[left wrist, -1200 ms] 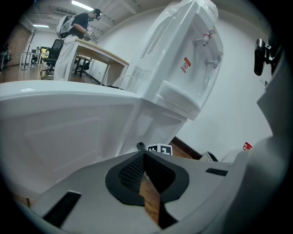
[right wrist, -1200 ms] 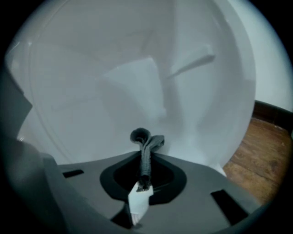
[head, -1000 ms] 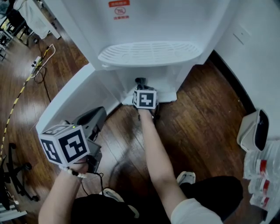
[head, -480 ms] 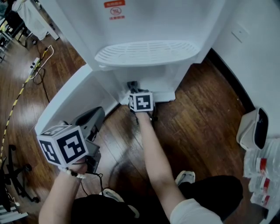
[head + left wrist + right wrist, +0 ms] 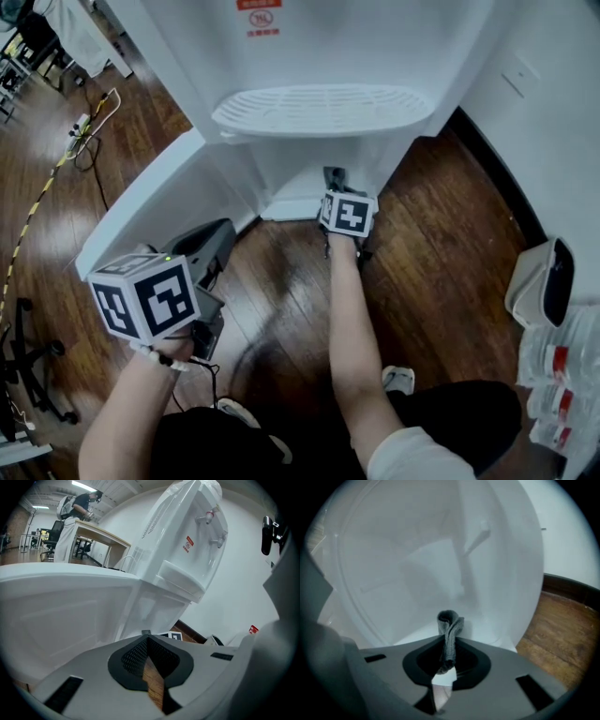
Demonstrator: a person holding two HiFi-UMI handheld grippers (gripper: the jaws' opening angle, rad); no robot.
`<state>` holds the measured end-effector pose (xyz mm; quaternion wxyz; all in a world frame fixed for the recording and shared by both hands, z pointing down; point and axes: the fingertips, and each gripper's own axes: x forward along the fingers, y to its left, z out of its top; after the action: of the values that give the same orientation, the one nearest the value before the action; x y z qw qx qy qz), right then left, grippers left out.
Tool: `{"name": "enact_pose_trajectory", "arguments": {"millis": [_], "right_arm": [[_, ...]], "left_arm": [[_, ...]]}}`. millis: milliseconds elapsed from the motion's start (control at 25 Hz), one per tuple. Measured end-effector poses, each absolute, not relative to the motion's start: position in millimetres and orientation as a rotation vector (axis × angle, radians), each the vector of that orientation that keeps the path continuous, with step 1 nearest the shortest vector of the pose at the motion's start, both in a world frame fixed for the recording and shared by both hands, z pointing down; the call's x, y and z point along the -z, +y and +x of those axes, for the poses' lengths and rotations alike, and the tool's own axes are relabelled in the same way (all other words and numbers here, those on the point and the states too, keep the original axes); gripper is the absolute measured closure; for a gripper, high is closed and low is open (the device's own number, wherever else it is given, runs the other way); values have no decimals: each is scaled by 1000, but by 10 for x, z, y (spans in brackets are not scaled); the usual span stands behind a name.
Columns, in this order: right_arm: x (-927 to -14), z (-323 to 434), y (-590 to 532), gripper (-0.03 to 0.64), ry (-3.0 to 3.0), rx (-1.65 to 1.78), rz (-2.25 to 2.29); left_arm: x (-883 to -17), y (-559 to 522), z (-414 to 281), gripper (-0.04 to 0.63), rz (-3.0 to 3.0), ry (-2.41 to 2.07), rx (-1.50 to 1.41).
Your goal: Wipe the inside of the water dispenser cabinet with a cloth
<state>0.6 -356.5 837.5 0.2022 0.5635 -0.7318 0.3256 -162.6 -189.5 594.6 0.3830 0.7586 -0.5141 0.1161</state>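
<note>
A white water dispenser (image 5: 319, 56) stands with its lower cabinet door (image 5: 155, 202) swung open to the left. My right gripper (image 5: 334, 178) reaches into the cabinet (image 5: 300, 178) at its right side, low over the floor panel. In the right gripper view it (image 5: 449, 641) is shut on a grey cloth (image 5: 450, 630), folded and sticking up past the jaw tips against the white cabinet interior (image 5: 417, 573). My left gripper (image 5: 204, 251) hovers over the wooden floor beside the open door (image 5: 61, 606), shut (image 5: 147, 641) with nothing held.
A power strip with cables (image 5: 82, 129) lies on the floor at far left. A white bin (image 5: 542, 281) and red-labelled bottles (image 5: 561, 370) stand at the right by the wall. A chair base (image 5: 28, 375) sits at the left edge. A person stands at a distant desk (image 5: 82, 506).
My right gripper has slid with the cloth from the cabinet's left side to its right side. The left gripper has barely moved.
</note>
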Motion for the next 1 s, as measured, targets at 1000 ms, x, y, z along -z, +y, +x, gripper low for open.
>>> {"name": "enact_pose_trajectory", "arguments": {"millis": [1000], "right_arm": [[-7247, -728, -3138, 575, -2557, -1222, 1544]], "left_arm": [[-5704, -1856, -1747, 598, 2054, -1353, -388]]}}
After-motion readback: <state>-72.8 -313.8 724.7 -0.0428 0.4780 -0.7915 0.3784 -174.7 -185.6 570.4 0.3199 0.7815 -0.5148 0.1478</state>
